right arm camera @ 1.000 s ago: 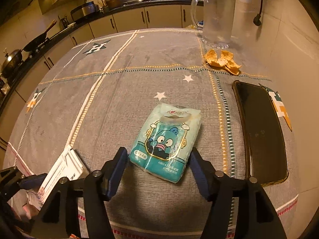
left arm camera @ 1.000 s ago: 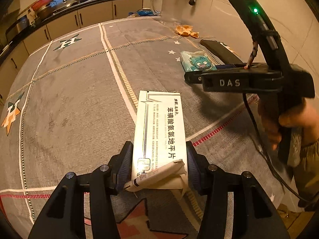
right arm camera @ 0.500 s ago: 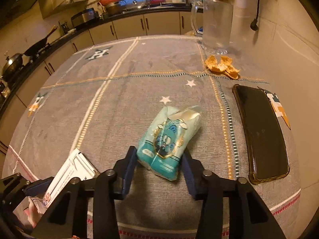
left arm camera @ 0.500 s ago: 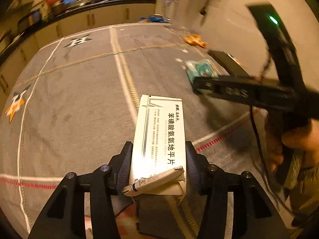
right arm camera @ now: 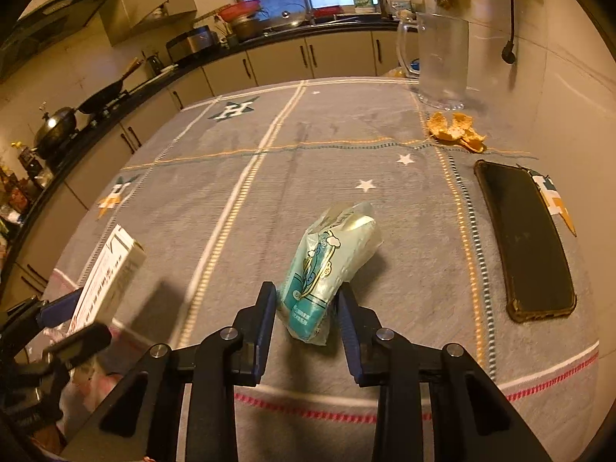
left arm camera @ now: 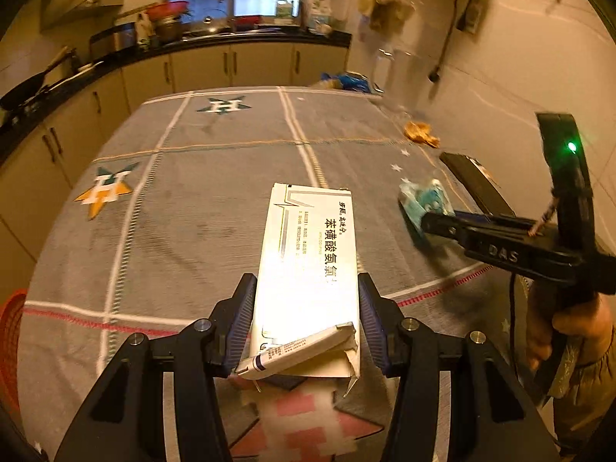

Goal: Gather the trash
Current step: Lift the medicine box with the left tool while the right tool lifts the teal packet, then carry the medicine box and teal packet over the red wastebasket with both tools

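My left gripper [left arm camera: 306, 317] is shut on a white medicine box [left arm camera: 308, 265] with Chinese print and an open torn flap, held above the grey tablecloth. The box also shows in the right wrist view [right arm camera: 109, 273]. My right gripper [right arm camera: 308, 319] is shut on a teal tissue packet [right arm camera: 327, 269] with a cartoon figure, squeezed on its edge and lifted off the cloth. The packet [left arm camera: 421, 202] and right gripper show at the right of the left wrist view. Orange peel [right arm camera: 456, 131] lies on the cloth at the back right.
A black phone [right arm camera: 525, 238] lies at the right by the wall. A clear glass pitcher [right arm camera: 442, 61] stands at the back right. A red basket [left arm camera: 9, 346] sits beyond the table's left edge. Kitchen cabinets and a sink counter lie behind.
My right gripper closed on the tissue packet and lifted it, turning it on edge. My left gripper rose with the medicine box; both views now look higher.
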Tool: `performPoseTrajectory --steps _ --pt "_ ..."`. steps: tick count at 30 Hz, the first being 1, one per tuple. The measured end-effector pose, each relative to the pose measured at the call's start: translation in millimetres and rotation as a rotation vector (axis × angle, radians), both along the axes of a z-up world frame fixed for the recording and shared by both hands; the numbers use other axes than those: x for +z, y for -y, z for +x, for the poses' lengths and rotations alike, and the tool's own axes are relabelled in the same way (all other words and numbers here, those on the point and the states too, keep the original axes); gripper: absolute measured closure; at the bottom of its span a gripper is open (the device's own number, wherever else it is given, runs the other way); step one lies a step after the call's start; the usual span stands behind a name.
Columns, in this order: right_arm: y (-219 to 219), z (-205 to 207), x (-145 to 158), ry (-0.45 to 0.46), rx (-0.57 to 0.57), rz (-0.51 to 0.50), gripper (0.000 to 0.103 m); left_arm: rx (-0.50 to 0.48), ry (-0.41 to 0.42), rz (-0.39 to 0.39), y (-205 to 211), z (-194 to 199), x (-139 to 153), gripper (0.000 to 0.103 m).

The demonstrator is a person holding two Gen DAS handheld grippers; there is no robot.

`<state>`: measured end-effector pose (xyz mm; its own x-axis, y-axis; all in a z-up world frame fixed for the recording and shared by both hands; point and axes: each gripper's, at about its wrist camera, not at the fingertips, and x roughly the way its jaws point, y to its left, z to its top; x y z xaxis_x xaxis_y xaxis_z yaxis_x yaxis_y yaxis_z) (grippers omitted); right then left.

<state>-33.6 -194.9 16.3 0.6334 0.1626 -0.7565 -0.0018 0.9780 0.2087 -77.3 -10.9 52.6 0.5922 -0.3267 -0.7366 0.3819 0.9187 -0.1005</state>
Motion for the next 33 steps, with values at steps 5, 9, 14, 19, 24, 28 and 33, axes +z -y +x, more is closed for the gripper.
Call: performPoseTrajectory --steps 5,9,14,19,24,28,33 --pt "-10.4 -5.2 5.9 0.024 0.029 0.022 0.069 0.049 0.008 -0.014 -19.5 -0.5 3.6 0.052" --pt "-19.9 -3.3 8.4 0.030 0.050 0.036 0.069 0.080 0.017 -0.012 -30.2 -1.4 3.4 0.052" --pt "-30.1 4.5 10.5 0.033 0.067 0.053 0.069 0.107 0.022 -0.011 -40.2 -2.3 1.9 0.052" --pt "-34.3 43.9 30.1 0.061 0.075 0.070 0.069 0.125 0.028 -0.013 -48.8 -2.1 0.2 0.052" --pt "-33.7 106.7 62.8 0.124 0.045 0.107 0.069 0.143 0.029 -0.016 -58.5 -0.2 0.4 0.052" --pt "-36.8 142.0 82.4 0.155 0.025 0.084 0.069 0.166 0.029 -0.022 -68.8 1.1 1.5 0.052" --pt "-42.1 139.4 75.5 0.120 0.056 0.104 0.069 0.194 0.038 -0.041 -81.6 1.5 3.9 0.052"
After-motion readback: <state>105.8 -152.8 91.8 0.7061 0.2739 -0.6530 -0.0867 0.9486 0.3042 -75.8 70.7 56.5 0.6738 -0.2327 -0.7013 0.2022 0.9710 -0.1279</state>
